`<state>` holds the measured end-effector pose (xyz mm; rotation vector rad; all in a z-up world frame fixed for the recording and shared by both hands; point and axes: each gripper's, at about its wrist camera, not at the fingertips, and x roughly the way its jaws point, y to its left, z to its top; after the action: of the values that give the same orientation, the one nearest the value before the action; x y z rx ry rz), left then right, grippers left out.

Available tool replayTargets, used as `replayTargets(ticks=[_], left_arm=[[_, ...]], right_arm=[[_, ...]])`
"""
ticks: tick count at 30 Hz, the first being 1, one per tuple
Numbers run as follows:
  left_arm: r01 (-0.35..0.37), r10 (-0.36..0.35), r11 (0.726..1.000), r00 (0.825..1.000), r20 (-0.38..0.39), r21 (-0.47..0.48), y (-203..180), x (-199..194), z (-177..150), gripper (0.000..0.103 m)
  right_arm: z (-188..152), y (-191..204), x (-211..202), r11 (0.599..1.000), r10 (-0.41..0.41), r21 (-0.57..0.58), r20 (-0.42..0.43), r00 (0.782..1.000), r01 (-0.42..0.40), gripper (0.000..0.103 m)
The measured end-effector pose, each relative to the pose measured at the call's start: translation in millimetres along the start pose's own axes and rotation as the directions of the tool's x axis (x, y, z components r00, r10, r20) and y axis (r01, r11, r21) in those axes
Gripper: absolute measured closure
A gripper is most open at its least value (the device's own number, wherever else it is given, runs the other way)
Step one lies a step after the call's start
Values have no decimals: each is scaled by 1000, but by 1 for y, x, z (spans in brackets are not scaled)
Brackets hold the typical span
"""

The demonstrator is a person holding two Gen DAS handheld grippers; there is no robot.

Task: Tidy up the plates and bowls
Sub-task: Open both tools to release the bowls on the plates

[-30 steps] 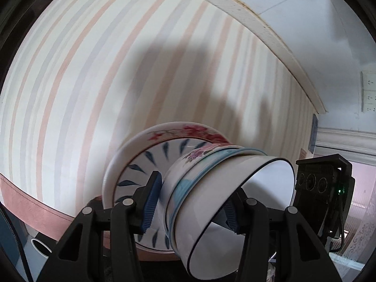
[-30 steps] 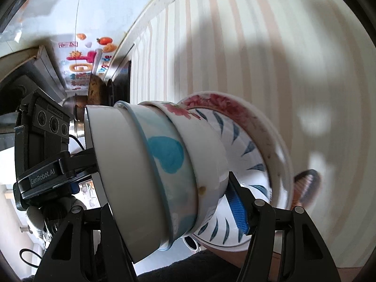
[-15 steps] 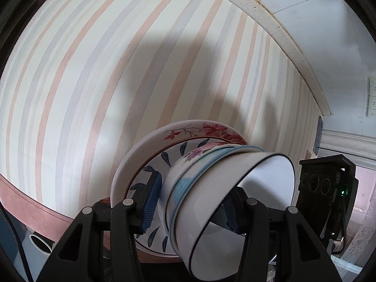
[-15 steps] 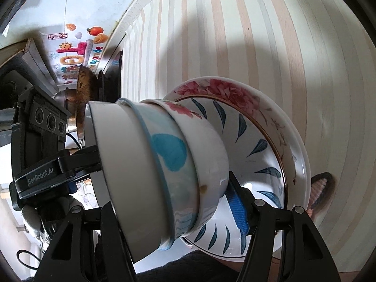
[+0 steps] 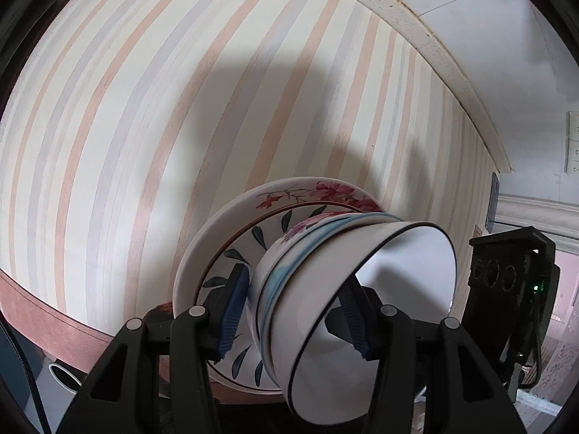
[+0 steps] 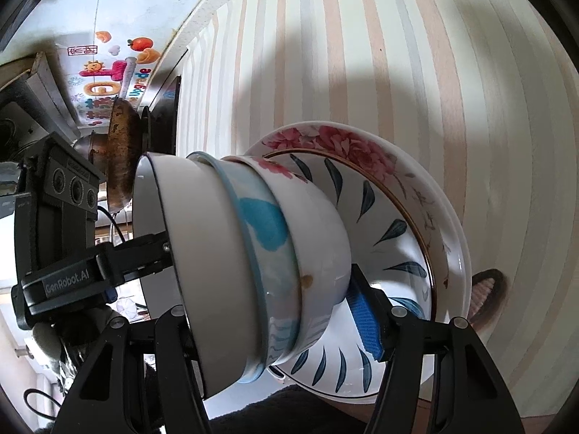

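Three nested bowls lean over two stacked plates above a striped table top [image 5: 144,108]. The white black-rimmed bowl [image 5: 380,325] is uppermost, with a blue-patterned bowl [image 6: 264,224] and a floral bowl [image 6: 318,224] under it. Beneath them are a blue-leaf plate [image 6: 383,224] and a pink-flower plate [image 6: 347,144]. My left gripper [image 5: 295,316] is shut on the bowl stack, one pad inside the white bowl and one outside by the leaf plate. My right gripper [image 6: 271,318] is shut on the same stack from the other side. Its blue pad [image 6: 365,322] sits between the floral bowl and the leaf plate, and its other finger is hidden.
A rusty dark pan [image 6: 119,152] stands at the far left below a wall with colourful stickers [image 6: 108,72]. A small woven item [image 6: 485,285] lies on the table behind the plates. The table's pink edge band [image 5: 54,325] runs low on the left, and a wall socket [image 5: 573,141] is at the right.
In the right wrist view the plates have swung more face-on and look larger. In the left wrist view the stack has shifted slightly right. Both grips are unchanged.
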<state>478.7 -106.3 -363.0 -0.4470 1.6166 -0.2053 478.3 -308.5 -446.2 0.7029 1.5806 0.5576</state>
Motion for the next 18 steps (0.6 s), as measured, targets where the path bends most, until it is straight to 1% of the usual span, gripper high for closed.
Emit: replayTargets(ticks=[3,6,9,12,13,16,18], left_arm=[[-36,36,999,999,40,19,-4,-9,-3,56],[-97,92,994,990,104,42,-9,-21,-8,56],[-160,148,985,974,173,59,-13,-36,-18,56],[-222,201,973,953,228,70,-15,-50,-30,55],[-245,222,967,943,250,68,-16,-56,-36,55],[-276,244,959,922,300,67,-20,-70,-50,55],[-288,251,955,909,331,65,-23,-78,-60,55]], right_arm=[[-2,1,0,1000,-21,-3,-2,1000,21,39],[-4,5,-2,999,-47,-22,3,999,48,39],[-7,10,-9,997,-70,-43,11,997,71,39],[-11,17,-21,992,-95,-75,37,995,97,39],[-13,21,-27,990,-105,-88,48,993,109,39],[-20,32,-45,982,-131,-126,85,988,141,38],[-28,45,-59,966,-180,-167,123,976,200,38]])
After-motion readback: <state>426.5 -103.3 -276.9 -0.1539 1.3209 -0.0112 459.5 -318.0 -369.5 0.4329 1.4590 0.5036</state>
